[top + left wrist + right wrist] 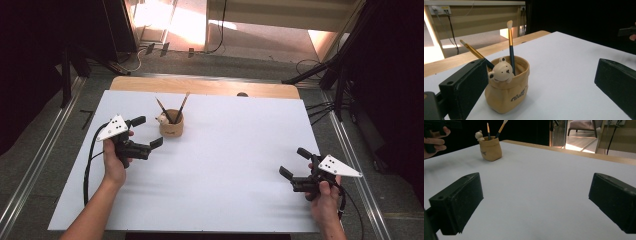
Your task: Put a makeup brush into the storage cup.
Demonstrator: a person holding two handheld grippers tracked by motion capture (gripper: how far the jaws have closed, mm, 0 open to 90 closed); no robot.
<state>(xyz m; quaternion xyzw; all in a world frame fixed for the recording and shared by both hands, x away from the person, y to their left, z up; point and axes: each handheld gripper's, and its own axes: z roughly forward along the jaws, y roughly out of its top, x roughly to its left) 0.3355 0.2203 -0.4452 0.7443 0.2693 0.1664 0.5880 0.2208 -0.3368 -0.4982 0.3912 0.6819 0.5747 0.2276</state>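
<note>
A tan fabric pot (171, 127) with a small bear head (162, 119) on its rim stands on the white sheet (225, 165), left of centre toward the back. Two brushes (183, 105) stick up out of it. My left gripper (148, 132) is open just left of the pot, its jaws apart and not touching it. In the left gripper view the pot (507, 92) sits close, between the jaws near the left one, with the bear (502, 72) facing me. My right gripper (295, 163) is open and empty at the near right. The pot (490, 151) stands far off in the right gripper view.
The sheet covers a wooden table whose far edge (200, 86) shows. Dark stand legs (320, 72) and cables (320, 107) lie on the floor beyond the right side, and metal rails (35, 165) run along the left. The person's left hand (434, 142) shows at the top left of the right gripper view.
</note>
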